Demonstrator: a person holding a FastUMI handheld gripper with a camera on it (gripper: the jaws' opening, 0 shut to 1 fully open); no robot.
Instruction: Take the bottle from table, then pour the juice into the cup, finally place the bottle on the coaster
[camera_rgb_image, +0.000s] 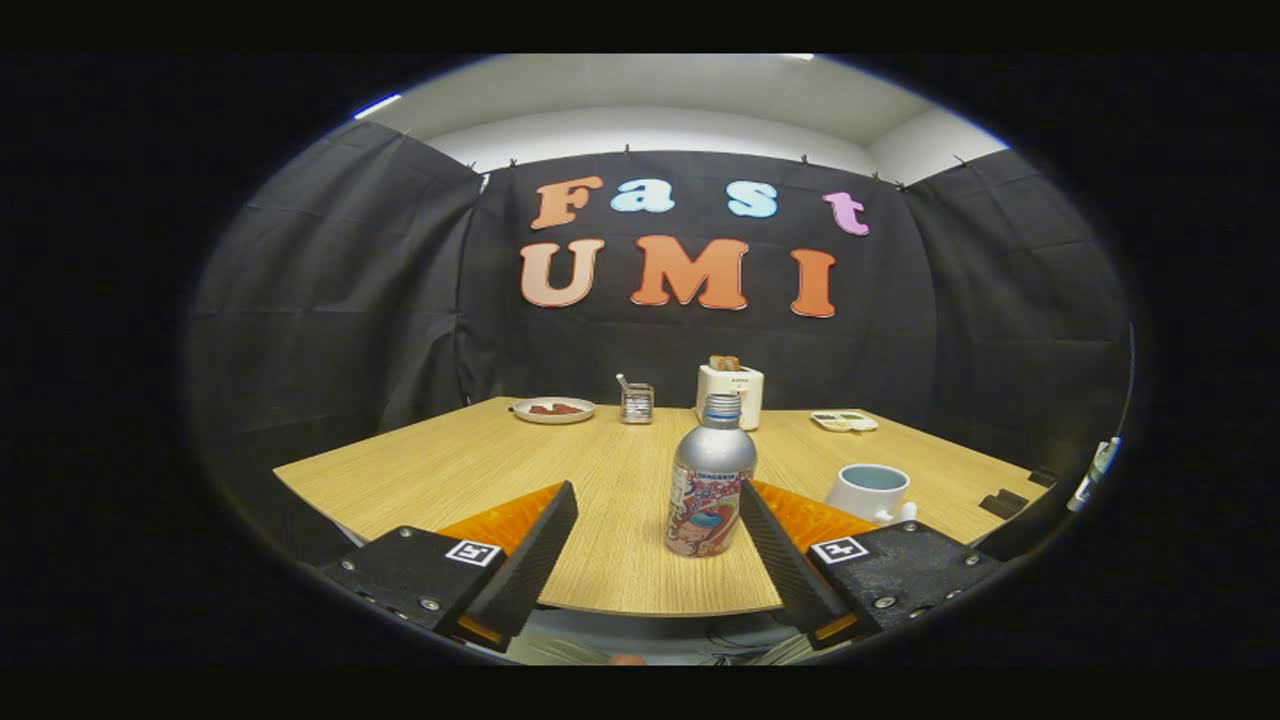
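Silver metal bottle stands upright on the wooden tabletop, between the fingers of the tool, which is spread wide and grips nothing; the bottle sits nearer the right finger. Right of it stands a white cup. Beyond, near the back edge, are a plate, a small jar and a toaster

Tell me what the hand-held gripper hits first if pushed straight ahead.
Probably the bottle: it stands upright just ahead, near the right finger of the open hand-held gripper. Depth is uncertain.
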